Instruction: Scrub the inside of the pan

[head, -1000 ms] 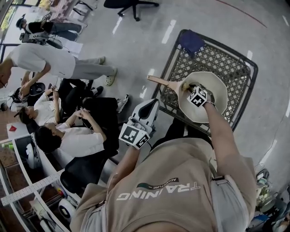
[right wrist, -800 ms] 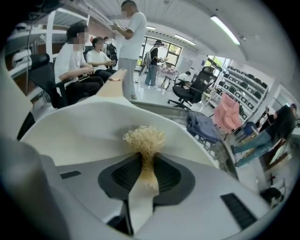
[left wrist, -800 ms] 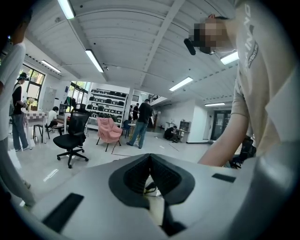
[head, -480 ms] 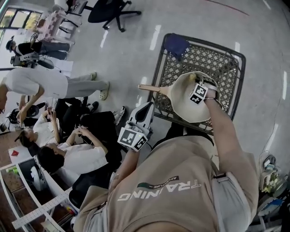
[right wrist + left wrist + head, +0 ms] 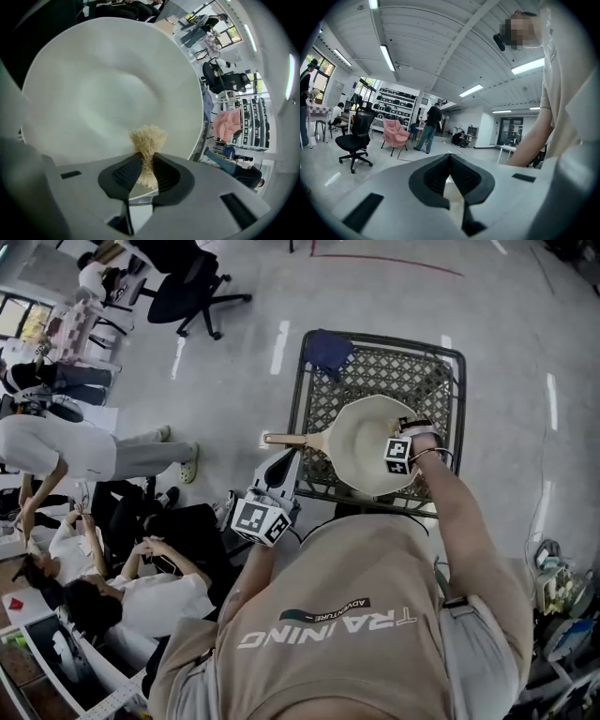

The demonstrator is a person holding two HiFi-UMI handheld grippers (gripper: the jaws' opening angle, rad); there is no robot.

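A cream pan (image 5: 361,451) lies on a black metal lattice table (image 5: 375,376), its wooden handle (image 5: 289,439) pointing left. My right gripper (image 5: 401,432) reaches into the pan near its right rim and is shut on a tuft of pale scrub fibre (image 5: 147,139). In the right gripper view the tuft stands just above the pan's smooth white inside (image 5: 103,89), and my right gripper (image 5: 147,158) pinches it at the middle. My left gripper (image 5: 284,463) hangs off the table's left edge, apart from the pan. Its pads (image 5: 433,173) meet with nothing between them.
A dark blue cloth (image 5: 328,348) lies on the table's far left corner. Seated people (image 5: 141,568) and a standing person (image 5: 66,451) are at the left on the grey floor. A black office chair (image 5: 183,287) stands further off.
The head view has swung, so table and pan sit higher and further left. My right gripper has moved from the pan's middle towards its right rim. The left gripper stays beside the table.
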